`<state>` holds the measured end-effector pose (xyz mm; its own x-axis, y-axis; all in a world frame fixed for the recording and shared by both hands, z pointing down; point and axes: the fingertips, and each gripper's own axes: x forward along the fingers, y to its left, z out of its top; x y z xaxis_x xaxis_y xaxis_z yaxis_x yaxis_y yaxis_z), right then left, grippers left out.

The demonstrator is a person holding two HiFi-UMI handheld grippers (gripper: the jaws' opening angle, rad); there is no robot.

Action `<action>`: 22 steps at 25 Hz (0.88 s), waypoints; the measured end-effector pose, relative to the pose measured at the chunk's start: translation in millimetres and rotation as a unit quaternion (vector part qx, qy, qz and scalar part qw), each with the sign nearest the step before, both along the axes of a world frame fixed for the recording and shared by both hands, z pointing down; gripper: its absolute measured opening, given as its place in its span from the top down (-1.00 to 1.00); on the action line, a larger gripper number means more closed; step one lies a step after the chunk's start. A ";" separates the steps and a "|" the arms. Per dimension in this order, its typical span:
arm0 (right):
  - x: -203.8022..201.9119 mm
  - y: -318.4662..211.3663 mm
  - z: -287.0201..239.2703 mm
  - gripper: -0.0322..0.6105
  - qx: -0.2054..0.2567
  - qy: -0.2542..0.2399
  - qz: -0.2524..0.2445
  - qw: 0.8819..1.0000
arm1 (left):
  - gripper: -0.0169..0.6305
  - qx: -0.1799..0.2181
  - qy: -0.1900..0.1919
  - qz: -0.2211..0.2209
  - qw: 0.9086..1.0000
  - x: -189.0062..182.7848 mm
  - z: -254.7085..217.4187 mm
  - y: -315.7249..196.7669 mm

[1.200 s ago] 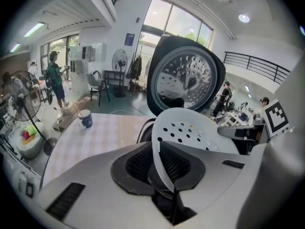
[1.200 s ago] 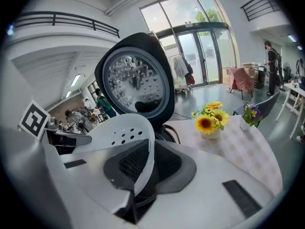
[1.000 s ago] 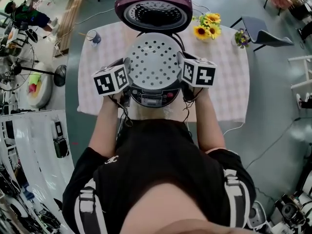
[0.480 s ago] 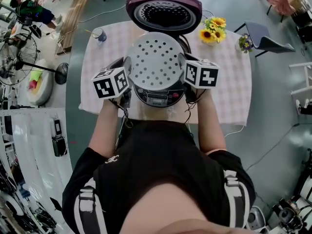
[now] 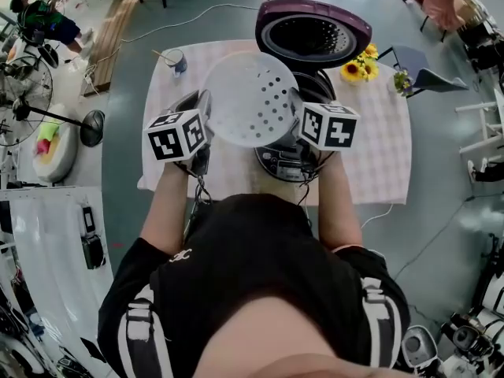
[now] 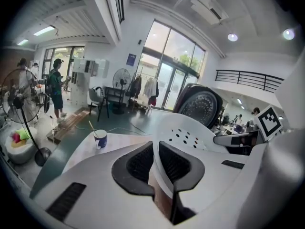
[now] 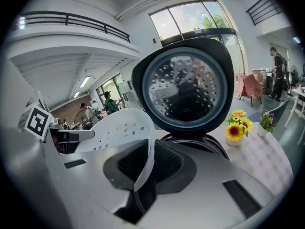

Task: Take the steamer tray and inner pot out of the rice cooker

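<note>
The white perforated steamer tray [image 5: 250, 99] hangs in the air over the table, left of the rice cooker [image 5: 290, 161]. My left gripper [image 5: 205, 115] is shut on the tray's left rim, and my right gripper [image 5: 298, 109] is shut on its right rim. In the left gripper view the rim [image 6: 164, 175] runs between the black pads [image 6: 138, 163]. The right gripper view shows the tray [image 7: 119, 128] pinched the same way between the pads [image 7: 164, 163]. The cooker's purple lid [image 5: 313, 31] stands open behind. The tray and grippers hide the cooker's opening.
A checked cloth covers the table [image 5: 378, 156]. A blue mug [image 5: 179, 60] stands at its far left, and a vase of sunflowers [image 5: 358, 65] at the far right beside the lid. A chair [image 5: 429, 57] stands beyond the table; a standing fan [image 5: 47, 116] is on the floor left.
Both grippers have carried the steamer tray up and leftward off the cooker. It sat over the pot opening before; now it hangs beside it.
</note>
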<state>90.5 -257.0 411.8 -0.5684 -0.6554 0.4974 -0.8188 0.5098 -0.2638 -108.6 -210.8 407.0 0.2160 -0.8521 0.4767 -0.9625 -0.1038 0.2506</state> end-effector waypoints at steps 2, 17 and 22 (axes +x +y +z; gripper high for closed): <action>-26.7 6.3 -6.6 0.78 0.005 0.011 0.000 1.000 | 0.83 0.002 0.007 0.003 1.000 -27.2 -3.7 3.0; -186.3 4.4 48.8 0.79 -0.038 0.044 0.055 0.997 | 0.82 -0.027 0.022 0.048 0.998 -190.5 56.9 -14.9; -198.9 -9.3 84.6 0.79 -0.061 0.066 0.090 0.992 | 0.82 -0.030 -0.002 0.060 0.998 -204.7 81.8 -32.1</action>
<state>-108.4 -266.3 496.4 -0.3724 -0.6711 0.6411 -0.9252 0.3231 -0.1992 -313.3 -243.0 488.9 0.3124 -0.7899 0.5277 -0.9451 -0.2021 0.2569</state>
